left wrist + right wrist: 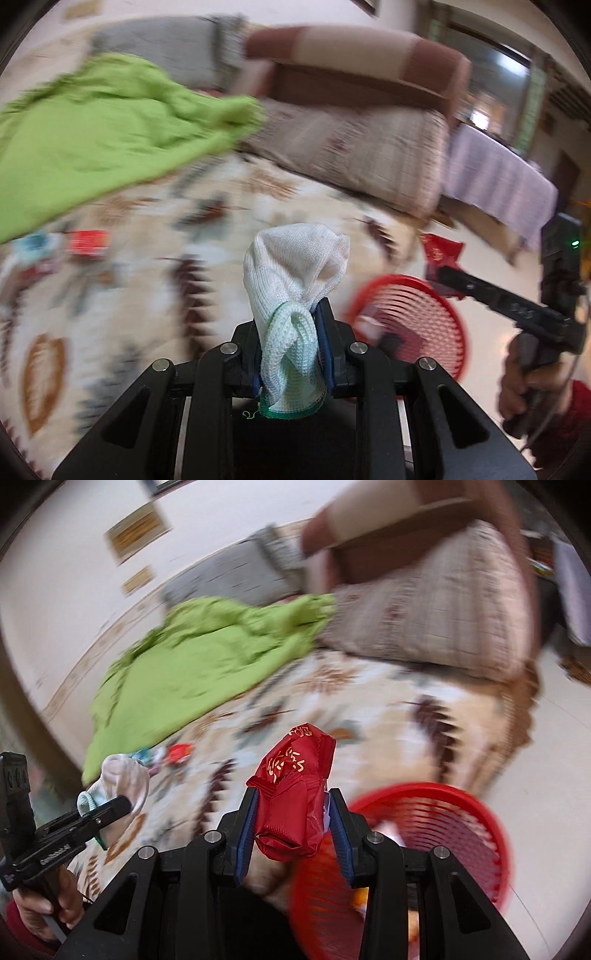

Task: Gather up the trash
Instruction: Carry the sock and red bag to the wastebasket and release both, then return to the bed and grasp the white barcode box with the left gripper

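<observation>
I have both hands loaded: my left gripper is clamped narrow on a bunched white sock with a green cuff, and my right gripper holds a crumpled red wrapper between half-closed fingers. The red basket sits on the floor just off the rug's edge, low and right in both views, with the wrapper hanging near its rim but not yet over it as far as I can tell. Risks: the wrapper looks slick and is pinched only at its lower half, so it could slide out on a fast swing; if I let go too soon it lands on the patterned rug instead; the two grippers are close together, so they could bump over the basket; the sock's loose top could snag the rim. More litter stays on the rug, a small red packet beside something pale blue, near the green cloth. Hard to read: everything beyond the grippers is smeared, the basket's contents are just blobs, the far litter is unidentifiable, and my own gripper body covers the basket's near side.
</observation>
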The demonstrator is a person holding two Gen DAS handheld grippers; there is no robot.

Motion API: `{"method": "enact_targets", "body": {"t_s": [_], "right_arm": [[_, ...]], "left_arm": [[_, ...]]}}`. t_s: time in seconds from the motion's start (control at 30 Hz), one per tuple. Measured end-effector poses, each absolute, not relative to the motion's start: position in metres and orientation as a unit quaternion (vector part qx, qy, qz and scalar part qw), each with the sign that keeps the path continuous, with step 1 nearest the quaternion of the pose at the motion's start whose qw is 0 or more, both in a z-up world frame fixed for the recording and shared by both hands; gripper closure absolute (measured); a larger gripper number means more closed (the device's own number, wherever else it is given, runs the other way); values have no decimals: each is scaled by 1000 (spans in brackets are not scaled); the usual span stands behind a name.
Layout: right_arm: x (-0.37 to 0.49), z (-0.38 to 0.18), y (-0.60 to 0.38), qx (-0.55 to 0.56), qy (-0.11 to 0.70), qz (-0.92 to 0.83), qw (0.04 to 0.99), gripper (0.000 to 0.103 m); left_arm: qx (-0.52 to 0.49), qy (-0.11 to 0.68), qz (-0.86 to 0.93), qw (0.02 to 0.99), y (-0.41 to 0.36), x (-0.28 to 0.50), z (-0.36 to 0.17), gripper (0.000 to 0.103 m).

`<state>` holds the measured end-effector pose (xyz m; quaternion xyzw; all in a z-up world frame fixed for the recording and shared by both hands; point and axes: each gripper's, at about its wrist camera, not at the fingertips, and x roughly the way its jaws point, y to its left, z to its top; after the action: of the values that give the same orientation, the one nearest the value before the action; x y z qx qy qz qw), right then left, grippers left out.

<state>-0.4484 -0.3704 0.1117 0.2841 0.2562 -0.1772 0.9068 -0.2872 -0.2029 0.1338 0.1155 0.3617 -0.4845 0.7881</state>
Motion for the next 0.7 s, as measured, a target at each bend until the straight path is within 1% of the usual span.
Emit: {"method": "enact_targets", "body": {"t_s": [0.2,0.23,0.27,0.3,0.33,0.37,0.43,0.6,0.7], "right_arm": [[-500,89,-409,327,262,-229,879,62],[-504,86,-412,332,264,-230,876,61],[-507,82,-414,335,268,-232,873,61],[-509,78,-415,338,269,-233,871,60],[-512,74,-417,346,268,-232,869,57],[-512,72,-418,349,270,-234,866,54],[-516,68,-422,351,273,-246,861,40],[-516,69,-426,349,270,-251,862,39],[-502,76,-421,345,270,-242,866,39]], "left_arm": [[135,405,-560,710,-277,-322,110,80],[138,408,-566,703,-286,-327,107,78],[141,413,-570,696,-293,-332,104,66],[142,417,-574,691,-298,-335,101,48],[141,418,-572,691,-300,-339,97,41],[139,417,-571,693,-301,-340,96,39],[137,418,-573,692,-302,-338,95,39],[119,412,-552,715,-282,-317,103,39],[95,411,-532,734,-259,-298,109,39]]}}
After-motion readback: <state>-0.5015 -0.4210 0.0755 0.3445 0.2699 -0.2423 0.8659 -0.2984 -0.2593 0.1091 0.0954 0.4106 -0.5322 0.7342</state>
